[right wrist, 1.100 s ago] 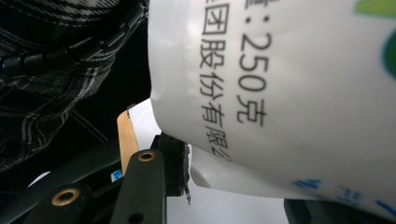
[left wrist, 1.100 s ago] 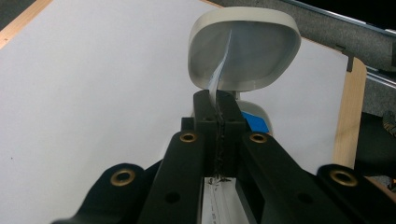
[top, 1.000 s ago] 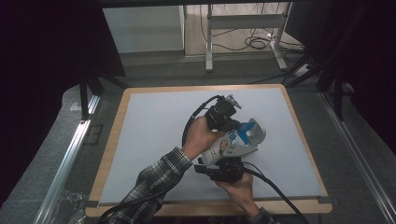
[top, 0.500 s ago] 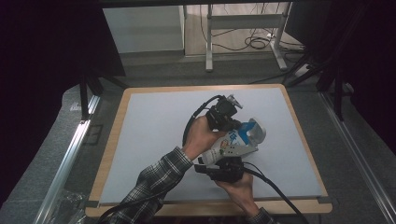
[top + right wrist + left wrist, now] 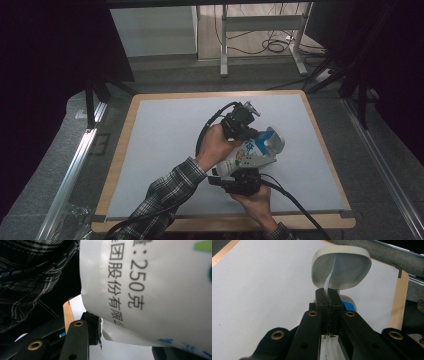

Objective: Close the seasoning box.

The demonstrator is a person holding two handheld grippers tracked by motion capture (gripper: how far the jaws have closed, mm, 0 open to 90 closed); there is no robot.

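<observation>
The white printed plastic pouch (image 5: 247,155) is held above the table (image 5: 165,145), its body clamped by the right claw (image 5: 239,176) from below; its mouth edge, pointing away, is pinched by the closed left claw (image 5: 328,293).

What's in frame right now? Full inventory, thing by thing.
pouch: 1, white with blue print, held above the mat between both grippers
pouch rim: 1, pale grey, rounded open mouth, just past the left jaws
mat: 1, light grey, covers the board
board: 1, wooden edge, on the table
metal stand: 1, pale, floor behind the table
left gripper: 1, black, jaws shut on a thin strip of the pouch
right gripper: 1, black, clamps the pouch body
sleeve: 1, plaid, left forearm
</observation>
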